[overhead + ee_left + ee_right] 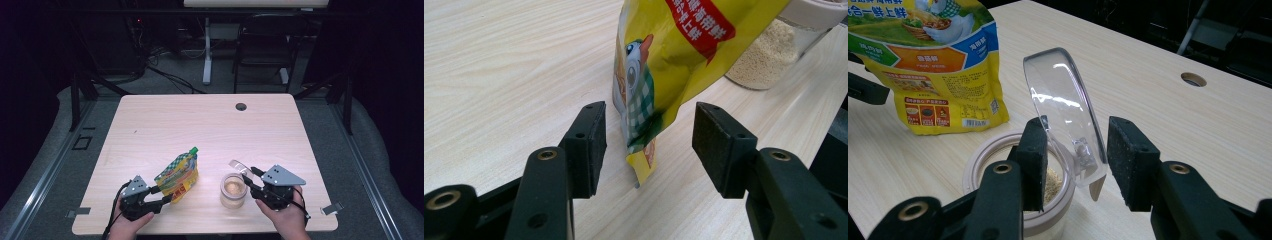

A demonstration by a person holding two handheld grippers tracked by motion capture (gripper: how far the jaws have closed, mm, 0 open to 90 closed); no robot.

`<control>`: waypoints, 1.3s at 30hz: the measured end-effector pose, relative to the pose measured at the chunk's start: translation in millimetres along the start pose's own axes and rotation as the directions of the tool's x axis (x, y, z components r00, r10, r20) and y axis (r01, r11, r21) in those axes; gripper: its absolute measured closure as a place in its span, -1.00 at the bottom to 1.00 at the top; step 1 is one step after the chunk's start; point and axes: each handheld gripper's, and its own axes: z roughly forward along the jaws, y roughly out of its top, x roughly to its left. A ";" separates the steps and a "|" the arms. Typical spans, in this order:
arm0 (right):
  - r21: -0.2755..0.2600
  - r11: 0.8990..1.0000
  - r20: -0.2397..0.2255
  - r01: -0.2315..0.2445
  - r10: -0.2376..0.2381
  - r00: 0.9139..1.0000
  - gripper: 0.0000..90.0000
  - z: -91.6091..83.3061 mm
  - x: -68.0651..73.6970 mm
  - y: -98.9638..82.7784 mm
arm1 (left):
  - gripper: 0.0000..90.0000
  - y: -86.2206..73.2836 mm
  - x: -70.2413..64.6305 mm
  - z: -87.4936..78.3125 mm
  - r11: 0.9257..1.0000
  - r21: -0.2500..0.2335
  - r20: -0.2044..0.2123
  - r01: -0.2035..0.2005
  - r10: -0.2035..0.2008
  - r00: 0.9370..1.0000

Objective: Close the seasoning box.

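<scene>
Seasoning pouch (178, 176) stands on my desk (165, 125), its lower corner between my left claw's (165, 196) released jaws, untouched. At three o'clock from it sits the powder jar (233, 190), flip lid (1063, 105) raised between my right claw's (251, 179) jaws, pads parted and not pressing.

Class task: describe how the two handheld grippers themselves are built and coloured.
Both the left gripper and right gripper are black, with two flat rectangular pads, brass-ringed bolt holes and a grey three-cornered plate on top. A black cable trails from each. No sleeves are visible.
</scene>
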 end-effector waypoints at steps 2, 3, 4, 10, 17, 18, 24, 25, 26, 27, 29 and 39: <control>0.000 1.000 0.004 0.007 -0.007 1.000 0.35 -0.1 1.0 -0.1 | 0.07 0.0 -0.1 0.1 1.000 0.000 -0.001 -0.001 0.001 1.000; -0.003 1.000 0.007 0.017 -0.017 1.000 0.34 -0.3 2.4 -0.8 | 0.07 0.0 -0.1 0.1 1.000 0.001 -0.001 -0.001 0.001 1.000; -0.003 1.000 0.007 0.017 -0.017 1.000 0.34 -0.3 2.4 -0.8 | 0.07 0.0 -0.5 0.0 1.000 0.002 -0.002 0.002 -0.002 1.000; -0.022 0.997 0.030 0.069 -0.068 0.997 0.34 -0.4 8.5 -4.6 | 0.07 -0.1 -1.5 1.0 1.000 0.002 -0.001 -0.002 0.002 1.000; -0.029 0.993 0.057 0.115 -0.113 0.992 0.33 -0.8 15.4 -7.0 | 0.07 -0.1 -1.3 0.3 1.000 0.005 -0.007 -0.007 0.007 1.000; -0.028 0.992 0.060 0.120 -0.119 0.991 0.33 -0.9 16.2 -7.4 | 0.07 -0.1 -1.3 0.3 1.000 0.006 -0.006 -0.007 0.007 1.000; -0.024 0.986 0.074 0.164 -0.162 0.984 0.31 -1.2 21.5 -9.0 | 0.07 -0.1 -2.0 1.5 1.000 0.004 -0.001 -0.009 0.009 1.000; -0.025 0.986 0.075 0.167 -0.165 0.983 0.31 -1.0 22.5 -9.2 | 0.07 -0.1 -1.9 1.4 1.000 0.004 -0.001 -0.010 0.010 1.000; -0.023 0.985 0.073 0.171 -0.169 0.983 0.30 -1.1 23.0 -9.4 | 0.07 -0.2 -2.0 1.4 1.000 0.005 -0.001 -0.008 0.008 1.000; -0.023 0.985 0.073 0.172 -0.170 0.983 0.29 -1.1 23.6 -9.7 | 0.07 -0.2 -2.0 1.3 1.000 0.005 -0.001 -0.008 0.008 1.000; -0.022 0.985 0.074 0.174 -0.172 0.982 0.27 -1.0 24.6 -10.2 | 0.07 -0.3 -2.1 1.3 1.000 0.004 -0.001 -0.005 0.005 1.000; -0.017 0.986 0.071 0.169 -0.167 0.983 0.15 2.5 28.5 -14.7 | 0.07 -0.6 -1.9 1.0 1.000 0.005 -0.003 -0.005 0.005 1.000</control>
